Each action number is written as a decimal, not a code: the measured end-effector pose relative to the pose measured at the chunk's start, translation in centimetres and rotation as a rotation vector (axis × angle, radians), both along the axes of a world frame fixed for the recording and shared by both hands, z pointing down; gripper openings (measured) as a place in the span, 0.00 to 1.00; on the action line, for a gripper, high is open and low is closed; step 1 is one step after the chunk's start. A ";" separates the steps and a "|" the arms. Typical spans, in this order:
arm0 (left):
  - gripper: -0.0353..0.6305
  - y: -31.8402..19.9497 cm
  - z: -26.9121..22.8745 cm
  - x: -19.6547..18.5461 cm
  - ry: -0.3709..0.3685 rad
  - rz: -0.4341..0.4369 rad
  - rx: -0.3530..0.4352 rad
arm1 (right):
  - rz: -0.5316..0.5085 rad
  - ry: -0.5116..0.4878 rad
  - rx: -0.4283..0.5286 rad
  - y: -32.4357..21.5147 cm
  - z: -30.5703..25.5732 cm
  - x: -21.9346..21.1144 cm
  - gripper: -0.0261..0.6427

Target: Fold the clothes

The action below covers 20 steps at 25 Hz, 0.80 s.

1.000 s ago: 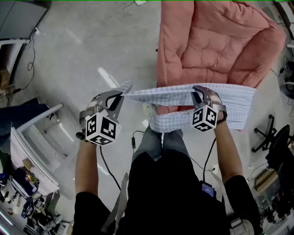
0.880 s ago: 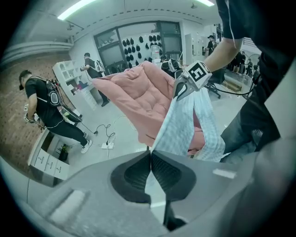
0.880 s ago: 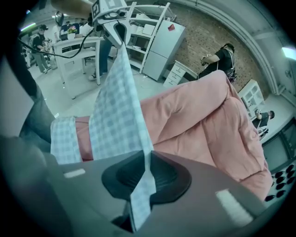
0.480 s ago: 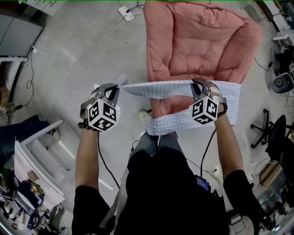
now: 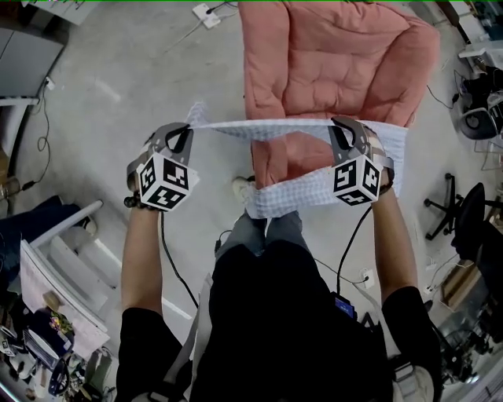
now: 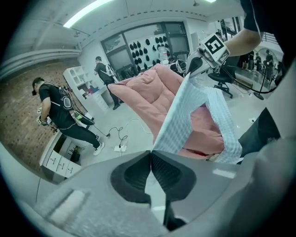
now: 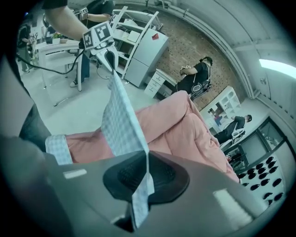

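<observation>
Both the left hand-held gripper [image 5: 189, 128] and right hand-held gripper [image 5: 338, 123] pinch the pale-blue checked fabric garment [image 5: 259, 130]; hold its edge taut, level.

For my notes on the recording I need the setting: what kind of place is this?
Probably a lab or workshop rather than a home: a bare concrete floor with a power strip, an office chair, and another person wearing a harness.

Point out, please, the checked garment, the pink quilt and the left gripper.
checked garment [image 5: 295, 196], head view, its hanging lower fold.
pink quilt [image 5: 330, 55], head view, middle of its padded surface.
left gripper [image 6: 151, 152], left gripper view, where its fingers pinch the garment.
</observation>
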State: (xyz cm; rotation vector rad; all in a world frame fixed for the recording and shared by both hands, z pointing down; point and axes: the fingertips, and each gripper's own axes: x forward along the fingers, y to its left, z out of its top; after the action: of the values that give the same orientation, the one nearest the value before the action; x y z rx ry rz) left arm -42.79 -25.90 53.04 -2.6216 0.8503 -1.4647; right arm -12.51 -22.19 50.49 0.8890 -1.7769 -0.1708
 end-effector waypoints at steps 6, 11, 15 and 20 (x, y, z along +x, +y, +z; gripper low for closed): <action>0.07 5.6 0.7 -1.3 0.008 -0.084 -0.008 | -0.037 -0.038 -0.033 5.5 0.4 -0.7 0.05; 0.07 10.6 1.6 -2.3 0.009 -0.183 -0.023 | -0.098 -0.057 -0.035 8.8 0.6 -1.3 0.05; 0.07 15.3 2.7 -2.8 0.009 -0.265 -0.036 | -0.146 -0.073 -0.035 13.1 0.3 -1.8 0.05; 0.07 20.8 5.2 -4.2 0.007 -0.370 -0.062 | -0.210 -0.066 -0.054 19.4 2.0 -2.7 0.06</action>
State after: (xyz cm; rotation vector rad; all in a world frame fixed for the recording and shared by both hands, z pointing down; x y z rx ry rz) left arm -46.97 -5.12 58.27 -2.6153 1.3718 -1.5760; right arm -15.25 -2.77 52.45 0.6753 -1.9267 -0.2305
